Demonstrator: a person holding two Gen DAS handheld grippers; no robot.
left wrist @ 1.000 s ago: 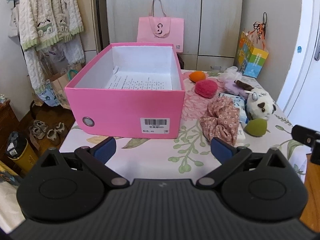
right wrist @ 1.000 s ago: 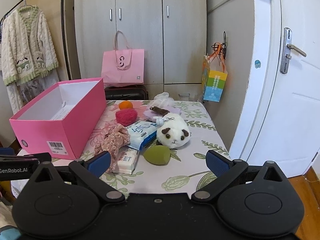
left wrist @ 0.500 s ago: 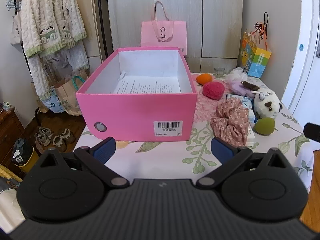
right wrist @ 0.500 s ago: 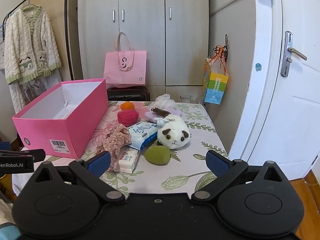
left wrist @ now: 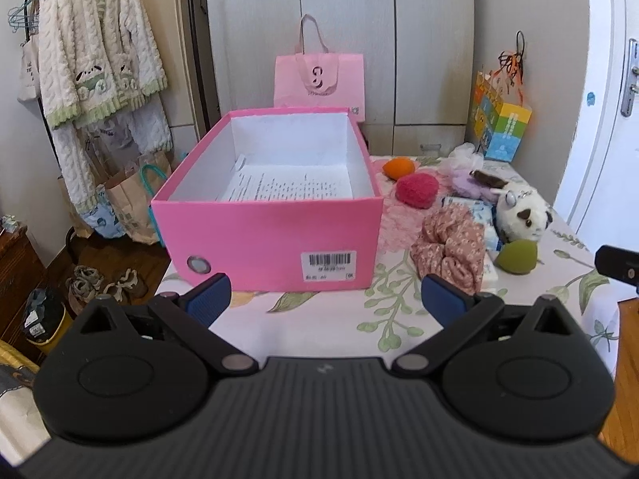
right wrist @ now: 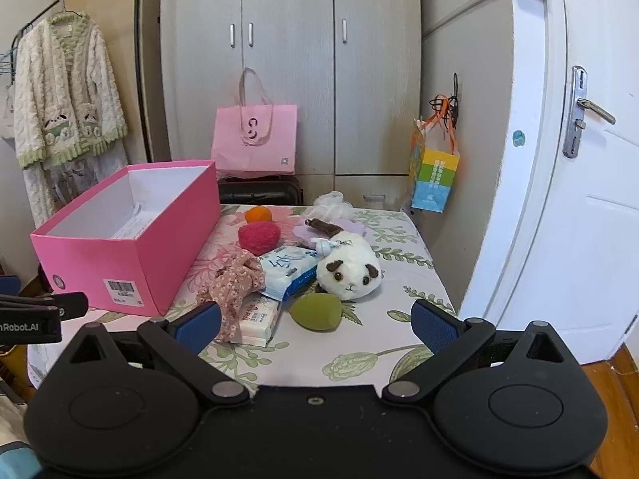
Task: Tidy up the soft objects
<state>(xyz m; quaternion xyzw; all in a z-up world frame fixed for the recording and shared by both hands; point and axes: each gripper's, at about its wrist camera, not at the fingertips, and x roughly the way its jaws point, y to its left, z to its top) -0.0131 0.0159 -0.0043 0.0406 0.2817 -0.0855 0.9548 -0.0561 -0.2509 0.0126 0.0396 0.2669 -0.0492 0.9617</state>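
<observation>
An open pink box (left wrist: 263, 235) (right wrist: 120, 255) with a printed sheet inside stands on the left of the floral table (right wrist: 359, 359). To its right lie a pink floral scrunchie (left wrist: 451, 247) (right wrist: 235, 279), a green sponge (right wrist: 317, 311) (left wrist: 517, 257), a white plush animal (right wrist: 349, 269) (left wrist: 519, 215), tissue packs (right wrist: 287, 267), a red fuzzy heart (right wrist: 259, 237) (left wrist: 415, 189) and an orange ball (right wrist: 258, 214). My left gripper (left wrist: 325, 299) is open before the box front. Short of the sponge, my right gripper (right wrist: 315, 323) is open and empty.
A pink paper bag (right wrist: 255, 139) leans against the wardrobe behind the table. A colourful bag (right wrist: 435, 171) hangs at the right by the white door (right wrist: 579, 199). A fuzzy cardigan (left wrist: 96, 52) hangs on a rack at the left, shoes (left wrist: 104, 283) on the floor below.
Both grippers have drawn back and risen a little from the table; the box and soft things sit further off. Nothing on the table has moved.
</observation>
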